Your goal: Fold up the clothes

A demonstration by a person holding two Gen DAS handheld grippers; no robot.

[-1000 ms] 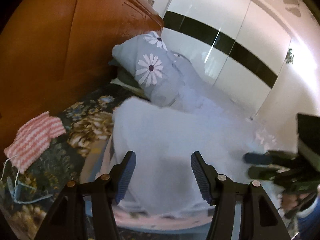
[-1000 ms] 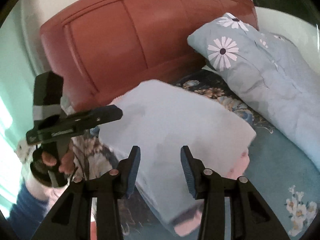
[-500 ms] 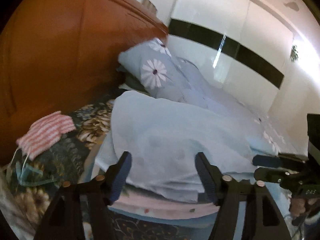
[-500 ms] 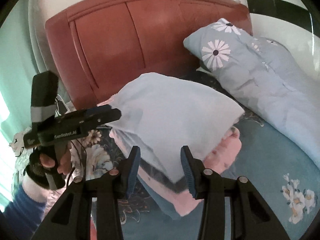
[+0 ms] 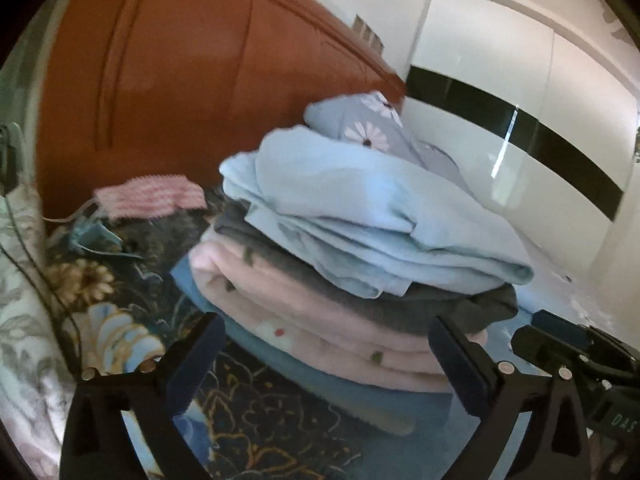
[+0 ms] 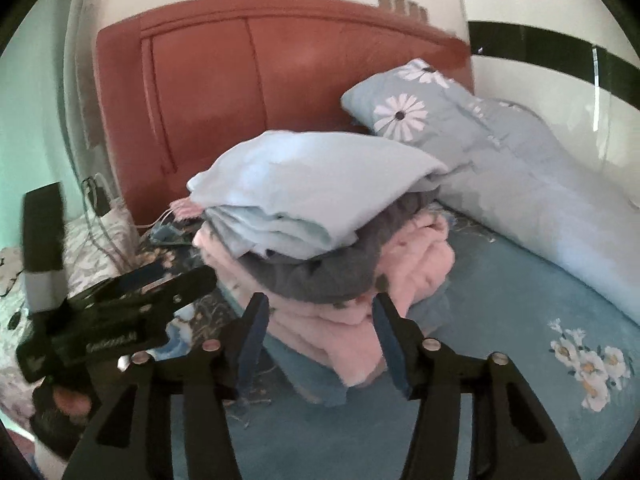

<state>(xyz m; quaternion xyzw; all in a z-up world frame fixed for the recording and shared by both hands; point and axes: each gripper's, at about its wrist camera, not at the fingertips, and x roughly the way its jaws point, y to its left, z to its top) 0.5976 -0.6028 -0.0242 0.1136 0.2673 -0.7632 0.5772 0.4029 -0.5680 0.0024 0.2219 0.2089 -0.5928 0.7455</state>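
Left claw (image 5: pixel 326 354): wide, empty, low before the stack.
Right claw (image 6: pixel 318 338): wide, empty, alongside.
Change: both drawn back from light-blue garment (image 5: pixel 372 216) since 1 second ago.

My left gripper (image 5: pixel 326 354) hangs with jaws spread wide, gripping nothing; my right gripper (image 6: pixel 318 332) is likewise parted (both held low, side by side, pointing forward).
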